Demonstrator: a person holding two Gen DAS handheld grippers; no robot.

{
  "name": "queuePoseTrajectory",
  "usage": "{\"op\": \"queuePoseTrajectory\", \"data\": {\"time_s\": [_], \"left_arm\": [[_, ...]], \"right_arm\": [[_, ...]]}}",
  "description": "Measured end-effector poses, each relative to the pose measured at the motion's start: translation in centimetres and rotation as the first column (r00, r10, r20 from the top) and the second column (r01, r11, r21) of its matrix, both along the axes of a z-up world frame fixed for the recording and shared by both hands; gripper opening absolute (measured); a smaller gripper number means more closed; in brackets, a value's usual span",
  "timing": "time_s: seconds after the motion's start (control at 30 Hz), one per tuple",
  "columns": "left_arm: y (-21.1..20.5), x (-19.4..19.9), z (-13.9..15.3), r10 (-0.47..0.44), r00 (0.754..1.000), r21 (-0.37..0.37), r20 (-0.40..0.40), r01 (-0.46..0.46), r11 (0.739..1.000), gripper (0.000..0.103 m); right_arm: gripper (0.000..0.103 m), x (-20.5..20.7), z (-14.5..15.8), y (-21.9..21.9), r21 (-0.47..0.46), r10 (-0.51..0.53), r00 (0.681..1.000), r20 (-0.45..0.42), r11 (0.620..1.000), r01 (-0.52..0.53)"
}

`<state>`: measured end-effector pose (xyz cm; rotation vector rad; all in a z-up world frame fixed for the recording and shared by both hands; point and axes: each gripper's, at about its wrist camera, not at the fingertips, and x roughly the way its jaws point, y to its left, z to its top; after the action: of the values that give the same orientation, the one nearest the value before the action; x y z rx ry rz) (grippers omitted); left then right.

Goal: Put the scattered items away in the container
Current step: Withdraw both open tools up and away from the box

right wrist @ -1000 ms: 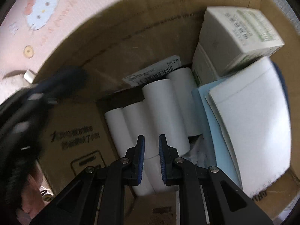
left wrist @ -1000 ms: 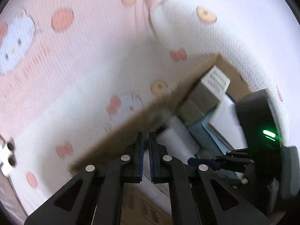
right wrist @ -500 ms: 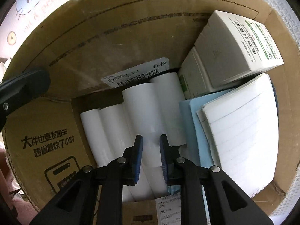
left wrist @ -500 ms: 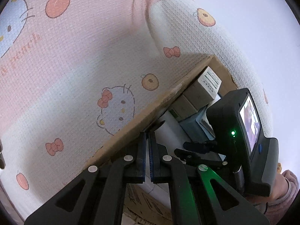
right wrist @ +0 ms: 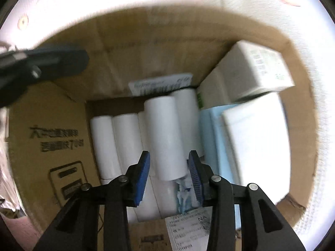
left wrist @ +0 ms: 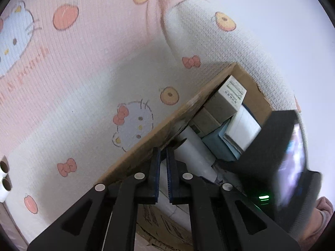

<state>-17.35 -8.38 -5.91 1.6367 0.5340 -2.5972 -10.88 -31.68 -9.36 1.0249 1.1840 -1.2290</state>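
Inside the cardboard box [right wrist: 50, 138], white paper rolls [right wrist: 165, 136] lie side by side, with the right gripper [right wrist: 169, 175] spread wide around the top one. The left gripper [left wrist: 163, 173], nearly clenched on nothing, hovers at the box's left rim. Printed Chinese lettering and a barcode label [right wrist: 161, 83] are too blurred to read.

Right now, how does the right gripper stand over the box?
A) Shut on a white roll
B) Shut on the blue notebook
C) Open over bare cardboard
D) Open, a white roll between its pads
D: the right gripper is spread wide, with the top white roll lying between its pads inside the cardboard box.
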Motion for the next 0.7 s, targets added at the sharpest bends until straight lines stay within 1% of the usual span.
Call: {"op": "queuePoseTrajectory", "data": {"time_s": [0.03,0.07,0.1,0.2,0.3,0.37,0.4,0.43,0.47,0.57,0.6,0.67,0.7], "left_arm": [[0.2,0.1,0.3,0.001,1.0,-0.011,-0.009,-0.001,1.0,0.014],[0.5,0.3,0.5,0.006,1.0,-0.019,-0.014,-0.006,1.0,0.015],[0.8,0.5,0.7,0.011,1.0,-0.02,-0.014,-0.011,1.0,0.016],[1.5,1.0,1.1,0.002,1.0,-0.003,-0.005,-0.002,1.0,0.017],[2.1,1.7,1.7,0.001,1.0,-0.02,-0.019,-0.001,1.0,0.018],[2.3,2.3,2.2,0.016,0.999,-0.054,-0.041,-0.019,0.998,0.023],[2.4,2.6,2.4,0.026,0.998,-0.07,-0.051,-0.029,0.997,0.031],[2.4,2.8,2.5,0.038,0.997,-0.089,-0.061,-0.043,0.995,0.036],[2.5,3.1,2.6,0.046,0.997,-0.109,-0.069,-0.053,0.993,0.037],[3.0,3.8,2.7,0.047,0.996,-0.146,-0.075,-0.058,0.988,0.039],[3.1,4.1,2.7,0.045,0.996,-0.153,-0.077,-0.056,0.987,0.04],[3.1,4.9,2.8,0.051,0.995,-0.16,-0.085,-0.064,0.985,0.043],[3.1,5.3,2.9,0.061,0.994,-0.161,-0.094,-0.076,0.984,0.045]], "right_arm": [[0.04,-0.2,0.4,0.1,-0.005,-0.01,1.0,0.009,1.0,0.01],[0.04,-0.5,0.7,0.2,-0.019,-0.023,1.0,0.007,1.0,0.023],[0.04,-0.6,0.9,0.4,-0.034,-0.032,0.999,-0.012,0.999,0.031],[0.04,-0.5,1.6,0.9,-0.048,-0.04,0.999,-0.003,0.998,0.04],[0.04,-0.5,2.9,1.6,-0.06,-0.06,0.995,0.084,0.996,0.065],[0.041,-0.4,4.4,2.3,-0.086,-0.088,0.985,0.149,0.991,0.102],[0.049,-0.3,5.1,2.7,-0.112,-0.097,0.982,0.165,0.987,0.116],[0.059,0.1,5.8,3.1,-0.147,-0.1,0.98,0.174,0.981,0.126],[0.063,0.6,6.4,3.5,-0.181,-0.093,0.98,0.176,0.976,0.125],[0.064,2.1,7.6,3.9,-0.257,-0.076,0.984,0.164,0.959,0.117],[0.065,2.0,6.4,3.7,-0.265,-0.071,0.984,0.161,0.958,0.112],[0.066,2.6,6.0,3.8,-0.26,-0.053,0.986,0.155,0.961,0.093],[0.066,0.1,6.1,3.8,-0.258,-0.053,0.986,0.158,0.962,0.093]]}}
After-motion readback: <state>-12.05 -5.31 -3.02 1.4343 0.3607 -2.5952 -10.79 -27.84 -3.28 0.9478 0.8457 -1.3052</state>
